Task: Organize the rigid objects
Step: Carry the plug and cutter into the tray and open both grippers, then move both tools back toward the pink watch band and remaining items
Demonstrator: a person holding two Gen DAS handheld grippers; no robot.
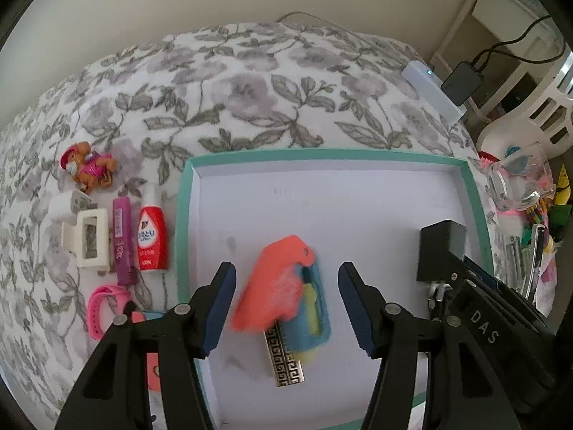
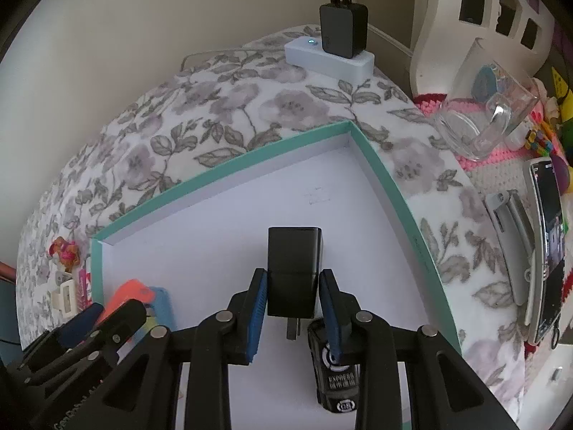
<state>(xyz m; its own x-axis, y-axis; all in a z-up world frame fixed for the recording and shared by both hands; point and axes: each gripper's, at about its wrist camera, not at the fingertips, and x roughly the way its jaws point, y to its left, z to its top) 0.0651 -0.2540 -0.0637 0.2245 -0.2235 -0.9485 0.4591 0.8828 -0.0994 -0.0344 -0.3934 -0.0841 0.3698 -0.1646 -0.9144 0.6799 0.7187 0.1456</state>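
Observation:
A white box with a teal rim [image 1: 186, 215] lies on the flowered bedspread. Inside it, a blurred orange plastic piece [image 1: 275, 283] rests over a blue case [image 1: 315, 319] and a gold patterned bar [image 1: 286, 362]. My left gripper [image 1: 286, 268] points down over them, open, its pads clear of the orange piece on both sides. My right gripper [image 2: 293, 274] is shut on a black charger plug [image 2: 293, 265], held just above the box floor, prongs toward me. A black toy car [image 2: 336, 380] lies in the box under the right finger.
Left of the box lie a toy dog [image 1: 89, 166], a white claw clip [image 1: 89, 243], a purple tube [image 1: 123, 240], a red bottle [image 1: 152, 236] and a pink band [image 1: 102, 310]. A glass mug [image 2: 483, 125], a phone [image 2: 548, 251] and a power strip [image 2: 329, 59] sit to the right.

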